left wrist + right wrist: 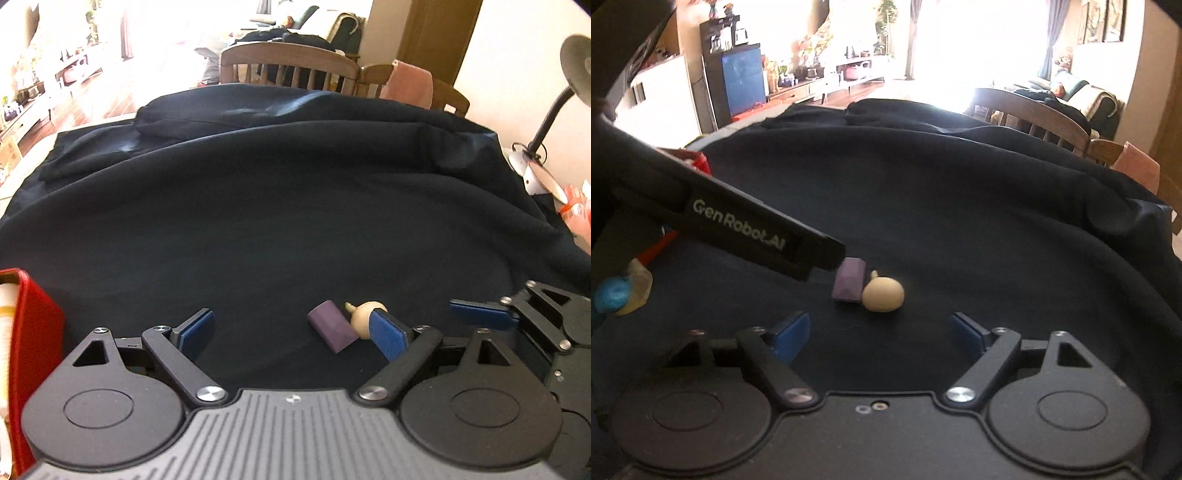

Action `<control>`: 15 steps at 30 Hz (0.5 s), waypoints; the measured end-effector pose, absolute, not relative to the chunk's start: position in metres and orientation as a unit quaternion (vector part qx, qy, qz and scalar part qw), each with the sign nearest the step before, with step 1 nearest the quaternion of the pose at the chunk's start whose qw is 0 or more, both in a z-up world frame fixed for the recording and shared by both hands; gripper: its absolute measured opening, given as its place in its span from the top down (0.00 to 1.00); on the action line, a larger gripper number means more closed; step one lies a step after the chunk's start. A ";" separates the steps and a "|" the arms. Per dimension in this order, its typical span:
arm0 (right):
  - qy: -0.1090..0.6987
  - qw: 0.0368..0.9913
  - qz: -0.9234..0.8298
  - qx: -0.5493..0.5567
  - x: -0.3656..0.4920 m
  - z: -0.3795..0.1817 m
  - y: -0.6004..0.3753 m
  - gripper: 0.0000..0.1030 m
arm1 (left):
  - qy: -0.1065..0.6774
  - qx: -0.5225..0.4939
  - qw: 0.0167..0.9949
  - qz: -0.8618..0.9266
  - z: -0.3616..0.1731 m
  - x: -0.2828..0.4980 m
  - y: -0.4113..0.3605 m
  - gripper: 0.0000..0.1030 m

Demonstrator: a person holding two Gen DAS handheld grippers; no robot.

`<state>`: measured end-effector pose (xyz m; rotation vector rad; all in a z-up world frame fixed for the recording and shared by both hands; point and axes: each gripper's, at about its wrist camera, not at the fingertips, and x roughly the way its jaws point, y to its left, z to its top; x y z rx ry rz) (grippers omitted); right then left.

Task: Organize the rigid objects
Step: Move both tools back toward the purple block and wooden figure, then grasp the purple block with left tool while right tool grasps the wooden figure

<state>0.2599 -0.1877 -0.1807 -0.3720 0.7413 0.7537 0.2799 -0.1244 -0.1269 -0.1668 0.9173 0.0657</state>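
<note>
My left claw (pixel 291 332) is spread wide, nothing btwn the blue pads (pixel 197 328), sitting low over the dark cloth (pixel 277 221). The purple block (pixel 332 330) lies on the cloth just inside my right-hand pad, and the cream round piece w/ a small knob (pixel 364 317) sits touching the block's far side, partly hidden behind that pad. At my far left edge there's a red box (pixel 31 350), close by the claw body.

My right claw (pixel 881 332) is also released, pads apart & empty. Straight ahead of it, a bit beyond the fingertips, the purple block (pixel 849 282) and the cream piece (pixel 883 294) lie side by side, touching, block on the left. The left tool's black body w/ "GenRobot.AI" lettering (pixel 738 229) cuts in from the upper left, its tip right at the block. Off to my left: a blue-and-yellowish thing (pixel 622 291), blurry, can't tell what. Chairs (pixel 291 64) stand past the table's far edge.
</note>
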 end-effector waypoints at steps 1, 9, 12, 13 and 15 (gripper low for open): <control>0.351 0.846 0.358 -0.179 0.263 -0.183 -0.187 0.26 | 0.445 -0.076 0.892 0.033 -0.129 0.282 -0.126 0.12; 0.342 0.840 0.370 -0.200 0.271 -0.196 -0.184 0.43 | 0.474 -0.098 0.873 0.056 -0.147 0.299 -0.122 0.12; 0.341 0.839 0.371 -0.203 0.274 -0.198 -0.183 0.46 | 0.478 -0.096 0.871 0.054 -0.151 0.303 -0.124 0.12; 0.341 0.839 0.373 -0.202 0.275 -0.199 -0.184 0.47 | 0.478 -0.094 0.872 0.052 -0.152 0.303 -0.125 0.12; 0.339 0.839 0.374 -0.201 0.276 -0.199 -0.184 0.49 | 0.478 -0.091 0.872 0.050 -0.153 0.304 -0.128 0.16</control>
